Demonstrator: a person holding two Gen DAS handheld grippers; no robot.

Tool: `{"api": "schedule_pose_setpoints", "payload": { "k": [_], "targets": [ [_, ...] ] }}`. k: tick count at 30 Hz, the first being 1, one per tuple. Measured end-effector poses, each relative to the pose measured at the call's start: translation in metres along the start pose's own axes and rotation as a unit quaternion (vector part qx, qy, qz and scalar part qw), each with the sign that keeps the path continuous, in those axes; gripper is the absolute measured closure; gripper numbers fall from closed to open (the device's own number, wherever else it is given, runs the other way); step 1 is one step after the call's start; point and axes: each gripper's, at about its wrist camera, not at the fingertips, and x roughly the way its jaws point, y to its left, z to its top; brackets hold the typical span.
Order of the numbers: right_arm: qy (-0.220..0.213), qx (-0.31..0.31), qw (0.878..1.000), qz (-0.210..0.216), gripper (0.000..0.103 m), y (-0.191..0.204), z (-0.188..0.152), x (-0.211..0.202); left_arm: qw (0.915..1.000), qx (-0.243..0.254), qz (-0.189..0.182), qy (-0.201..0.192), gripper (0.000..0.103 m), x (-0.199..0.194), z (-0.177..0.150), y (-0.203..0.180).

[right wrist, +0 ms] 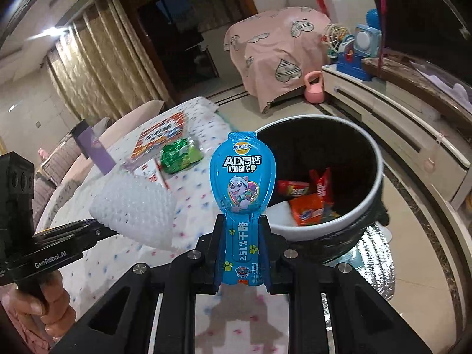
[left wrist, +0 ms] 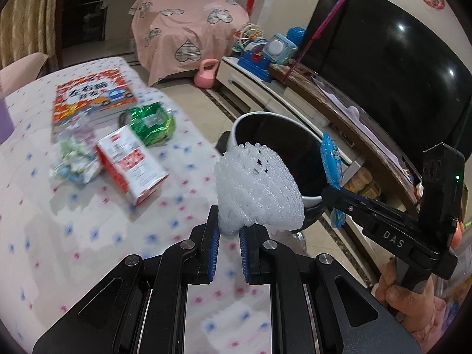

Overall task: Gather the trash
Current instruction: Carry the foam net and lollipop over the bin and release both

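My left gripper (left wrist: 228, 230) is shut on a white foam fruit net (left wrist: 259, 188), held above the table edge in front of the bin; the net also shows in the right wrist view (right wrist: 135, 209). My right gripper (right wrist: 243, 230) is shut on a blue cheese-stick wrapper (right wrist: 243, 177), held upright near the bin's rim; it shows in the left wrist view (left wrist: 332, 162) too. The white-rimmed trash bin (right wrist: 374, 159) stands on the floor beside the table and holds red and orange wrappers (right wrist: 309, 203).
On the dotted tablecloth (left wrist: 88, 236) lie a red and white box (left wrist: 129, 165), a green foil bag (left wrist: 150, 124), a crumpled clear wrapper (left wrist: 76, 153) and a children's book (left wrist: 91, 94). A TV (left wrist: 392, 67) on a low cabinet (left wrist: 265, 88) is to the right.
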Motion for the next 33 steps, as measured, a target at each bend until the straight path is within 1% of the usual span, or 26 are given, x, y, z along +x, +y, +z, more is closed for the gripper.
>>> {"api": "schedule_pose_setpoints", "payload": {
  "k": [8, 19, 25, 33],
  "targets": [
    [-0.005, 0.007, 1.0, -0.022, 0.083, -0.026, 0.015, 0.0, 0.9998, 0.021, -0.006, 0.005, 0.092, 0.022, 0.022, -0.026],
    [0.008, 0.01, 0.999, -0.043, 0.083, -0.056, 0.038, 0.013, 0.9989, 0.043, -0.002, 0.02, 0.092, 0.06, 0.058, -0.047],
    [0.017, 0.016, 0.999, -0.045, 0.083, -0.067, 0.047, 0.024, 0.9983, 0.045, 0.002, 0.036, 0.092, 0.08, 0.064, -0.053],
    [0.034, 0.017, 0.998, -0.047, 0.083, -0.074, 0.05, 0.037, 0.9974, 0.05, 0.006, 0.052, 0.091, 0.098, 0.067, -0.059]
  ]
}}
